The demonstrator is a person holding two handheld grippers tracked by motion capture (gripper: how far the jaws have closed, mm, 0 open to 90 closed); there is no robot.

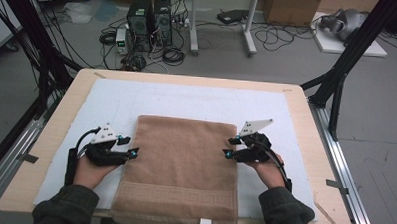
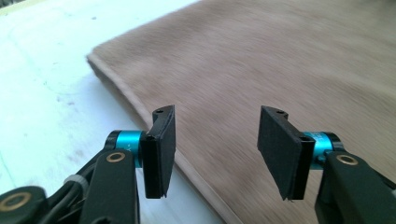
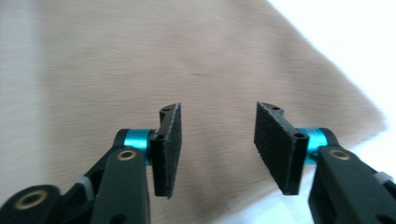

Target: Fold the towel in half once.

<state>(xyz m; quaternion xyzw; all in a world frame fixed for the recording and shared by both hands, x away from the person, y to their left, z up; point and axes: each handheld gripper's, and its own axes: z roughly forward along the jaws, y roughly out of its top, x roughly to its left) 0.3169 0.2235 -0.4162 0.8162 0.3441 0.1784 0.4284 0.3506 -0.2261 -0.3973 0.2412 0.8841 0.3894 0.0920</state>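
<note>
A folded brown towel (image 1: pixel 180 161) lies flat on the white mat (image 1: pixel 187 99), its near end hanging over the table's front edge. My left gripper (image 1: pixel 130 145) hovers at the towel's left edge, jaws open and pointing inward. In the left gripper view the towel (image 2: pixel 261 60) and its hemmed edge lie under the open left gripper (image 2: pixel 215 149), with nothing between the pads. My right gripper (image 1: pixel 230 147) sits at the towel's right edge, facing the left one. In the right gripper view the open right gripper (image 3: pixel 217 147) hangs over the towel (image 3: pixel 140 60), gripping nothing.
The mat covers most of a wooden table (image 1: pixel 306 126). Black frame posts (image 1: pixel 338 77) stand at both back corners. Computer towers (image 1: pixel 149 22) and cables lie on the floor beyond. Bare mat (image 2: pixel 46 70) stretches left, right and behind the towel.
</note>
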